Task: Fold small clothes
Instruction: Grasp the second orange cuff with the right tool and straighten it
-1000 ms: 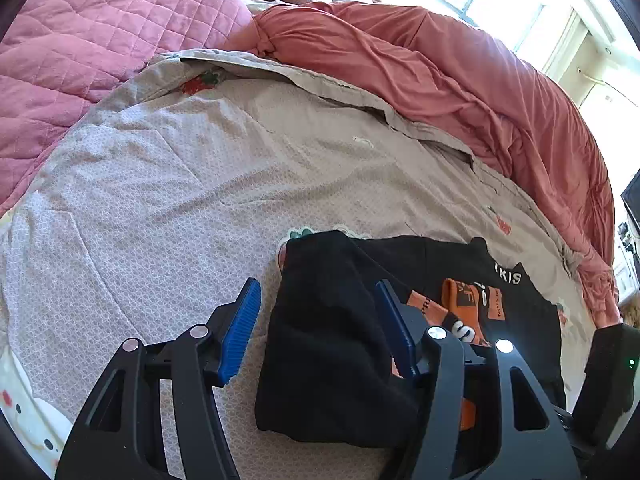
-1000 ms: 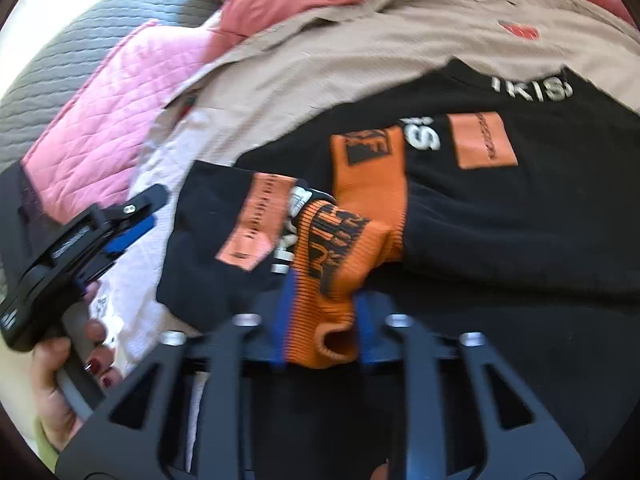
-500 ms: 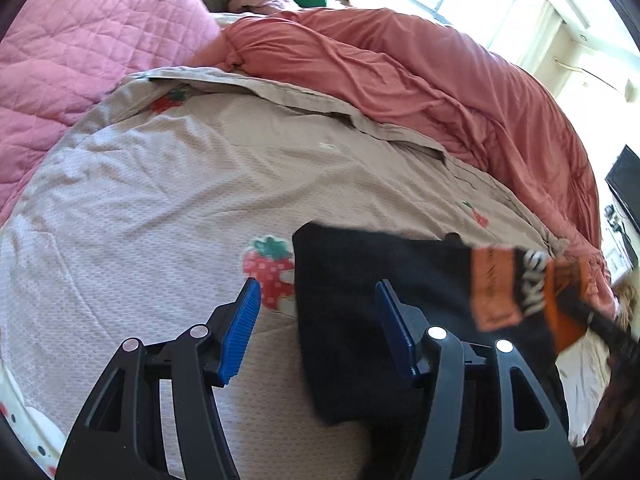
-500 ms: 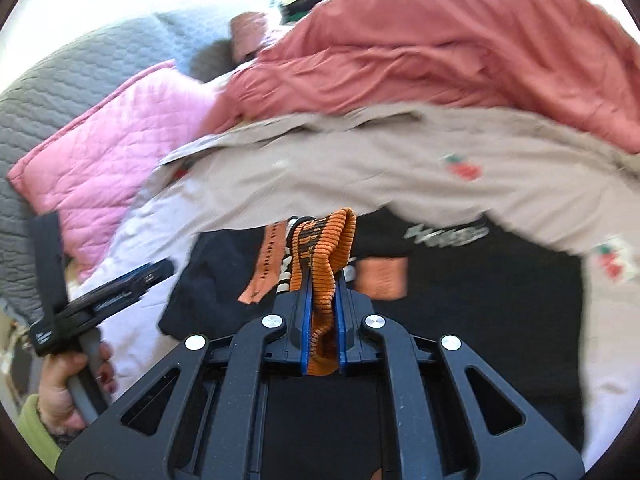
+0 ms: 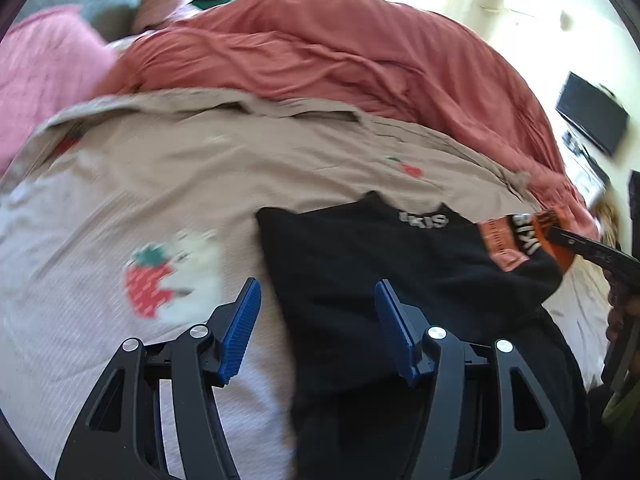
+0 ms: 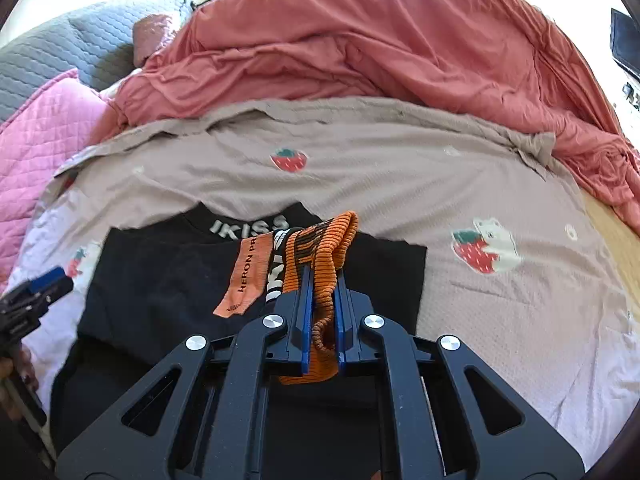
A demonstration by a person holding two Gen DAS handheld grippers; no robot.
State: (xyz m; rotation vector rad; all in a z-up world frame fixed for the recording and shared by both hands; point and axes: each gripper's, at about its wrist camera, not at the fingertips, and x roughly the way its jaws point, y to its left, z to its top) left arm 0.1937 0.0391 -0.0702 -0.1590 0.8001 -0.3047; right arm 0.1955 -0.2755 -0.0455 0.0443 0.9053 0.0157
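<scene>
A black sweatshirt (image 6: 168, 280) with white lettering at the collar lies on the strawberry-print sheet (image 6: 400, 168). My right gripper (image 6: 322, 276) is shut on its orange ribbed sleeve cuff (image 6: 324, 248) and holds the sleeve above the body of the garment. In the left wrist view the sweatshirt (image 5: 360, 256) lies ahead and the cuff (image 5: 552, 236) is raised at the far right. My left gripper (image 5: 316, 308) is open and empty, over the garment's left edge.
A crumpled red duvet (image 6: 380, 40) lies along the far side of the bed. A pink quilted pillow (image 6: 36, 148) and a grey headboard (image 6: 80, 48) are at the left. A dark screen (image 5: 592, 118) stands off the bed at the right.
My right gripper has carried the orange cuff up and to the right, across the sweatshirt. My left gripper has stayed open and swung right along the garment.
</scene>
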